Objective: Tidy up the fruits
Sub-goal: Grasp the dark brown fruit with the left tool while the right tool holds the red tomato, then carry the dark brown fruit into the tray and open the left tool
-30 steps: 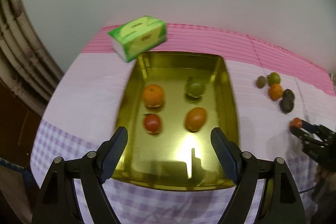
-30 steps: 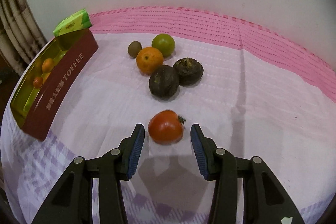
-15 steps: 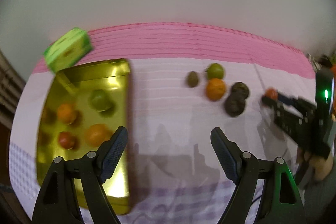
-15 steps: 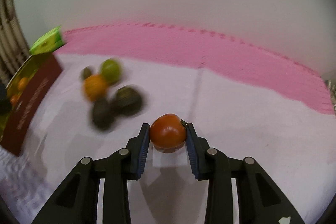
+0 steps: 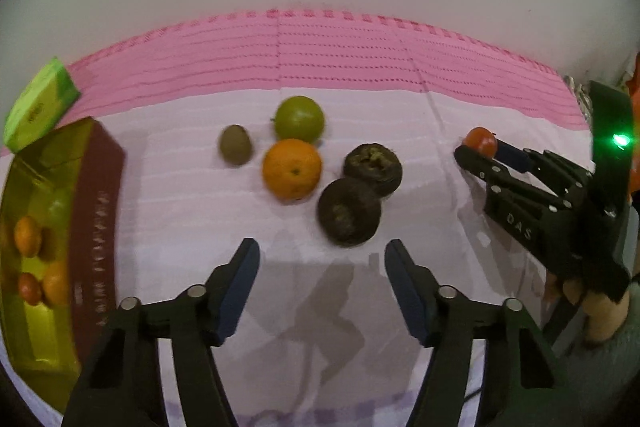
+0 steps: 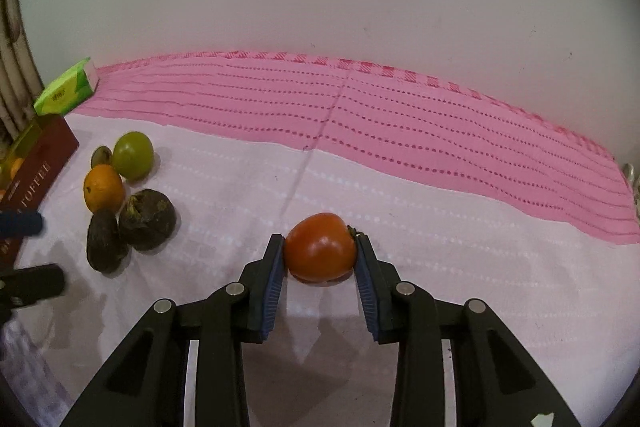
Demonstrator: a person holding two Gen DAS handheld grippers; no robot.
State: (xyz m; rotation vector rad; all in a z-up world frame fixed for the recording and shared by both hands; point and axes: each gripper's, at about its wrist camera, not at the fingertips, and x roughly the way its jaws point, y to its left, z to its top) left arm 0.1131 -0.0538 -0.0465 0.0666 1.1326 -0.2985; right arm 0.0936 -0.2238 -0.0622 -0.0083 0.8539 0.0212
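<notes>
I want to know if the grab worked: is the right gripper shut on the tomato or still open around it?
Shut on it. Both pads of the right gripper press the sides of the tomato.

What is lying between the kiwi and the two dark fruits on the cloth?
In the left wrist view, the orange lies between the kiwi and the two dark fruits, with the green fruit just behind it.

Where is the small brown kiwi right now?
In the left wrist view, the small brown kiwi lies on the cloth, left of the green round fruit and the orange.
</notes>
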